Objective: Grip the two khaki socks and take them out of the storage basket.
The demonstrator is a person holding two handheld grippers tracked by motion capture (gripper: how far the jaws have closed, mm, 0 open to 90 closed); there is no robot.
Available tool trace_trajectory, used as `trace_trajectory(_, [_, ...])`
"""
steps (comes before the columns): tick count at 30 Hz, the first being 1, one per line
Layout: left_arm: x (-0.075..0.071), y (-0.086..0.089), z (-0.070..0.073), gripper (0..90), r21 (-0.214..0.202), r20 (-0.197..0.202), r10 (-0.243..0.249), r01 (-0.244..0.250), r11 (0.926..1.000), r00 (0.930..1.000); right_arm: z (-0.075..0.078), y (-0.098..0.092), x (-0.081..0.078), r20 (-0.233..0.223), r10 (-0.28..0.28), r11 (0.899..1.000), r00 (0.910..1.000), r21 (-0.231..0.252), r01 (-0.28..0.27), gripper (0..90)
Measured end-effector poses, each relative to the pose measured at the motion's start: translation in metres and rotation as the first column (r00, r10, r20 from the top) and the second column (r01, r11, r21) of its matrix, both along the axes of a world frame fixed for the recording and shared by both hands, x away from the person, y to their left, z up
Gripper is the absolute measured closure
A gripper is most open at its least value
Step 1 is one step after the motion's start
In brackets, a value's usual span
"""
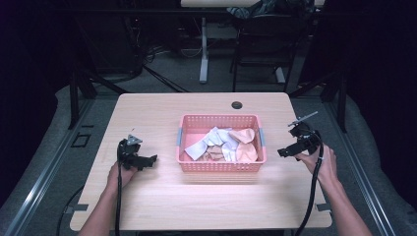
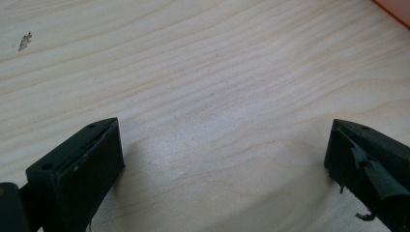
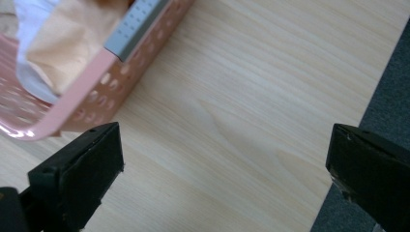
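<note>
A pink perforated plastic basket (image 1: 221, 164) sits at the middle of a light wooden desk (image 1: 162, 110), between the two grippers and apart from both. Inside it lies a loose heap of crumpled cloths (image 1: 223, 144) in white, peach and tan, piled mostly toward the side nearer the right gripper. Grey handle strips mark the basket's two short ends.

The left gripper (image 1: 147, 161), held in the person's left hand (image 1: 120, 173), hovers low over bare wood, its jaws spread wide and pointing toward the basket with nothing between them. In the left gripper view the jaws (image 2: 222, 164) frame only pale wood grain, with a corner of the basket (image 2: 394, 7) at the far upper right, well beyond the right-hand jaw, and a small dark scuff (image 2: 24, 42) on the desk far ahead of the left-hand jaw.

The right gripper (image 1: 286, 152), held in the person's right hand (image 1: 322, 162), also stands with jaws spread wide and empty, aimed at the basket's near end. In the right gripper view (image 3: 225, 164) the basket's wall (image 3: 96, 96) and grey handle (image 3: 135, 26) lie just ahead of the left-hand jaw, a peach cloth (image 3: 67, 43) behind the rim; the right-hand jaw overhangs the desk edge and the grey floor (image 3: 387, 96). A black cable (image 1: 312, 196) trails from the right gripper.
</note>
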State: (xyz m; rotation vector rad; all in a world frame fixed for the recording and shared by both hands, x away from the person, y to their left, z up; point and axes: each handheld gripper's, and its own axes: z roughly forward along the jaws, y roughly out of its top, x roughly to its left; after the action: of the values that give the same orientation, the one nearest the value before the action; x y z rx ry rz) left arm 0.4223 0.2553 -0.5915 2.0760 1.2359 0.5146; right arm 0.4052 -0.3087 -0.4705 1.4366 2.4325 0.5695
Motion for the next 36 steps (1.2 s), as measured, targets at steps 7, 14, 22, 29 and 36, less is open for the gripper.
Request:
trace_trajectory(7, [0.000,0.000,0.000,0.0,0.000,0.000,0.000,0.000,1.0000,1.0000,0.020,0.023,0.010,0.018,0.040,0.999,0.9990,-0.009,-0.040,0.0])
trace_trajectory(14, [0.000,0.000,0.000,0.0,0.000,0.000,0.000,0.000,1.0000,1.0000,0.039,0.049,0.023,0.027,0.080,0.997,0.9964,-0.015,-0.080,0.0])
trace_trajectory(22, [0.000,0.000,0.000,0.0,0.000,0.000,0.000,0.000,1.0000,1.0000,0.044,0.082,0.043,0.010,0.122,0.992,0.9925,-0.027,-0.121,0.0])
trace_trajectory(29, [0.000,0.000,0.000,0.0,0.000,0.000,-0.001,0.001,1.0000,1.0000,0.031,0.114,0.062,-0.030,0.162,0.986,0.9863,-0.039,-0.164,2.4])
trace_trajectory(36, [0.000,0.000,0.000,0.0,0.001,-0.001,-0.005,0.005,1.0000,1.0000,0.009,0.139,0.078,-0.077,0.184,0.982,0.9800,-0.036,-0.187,23.2])
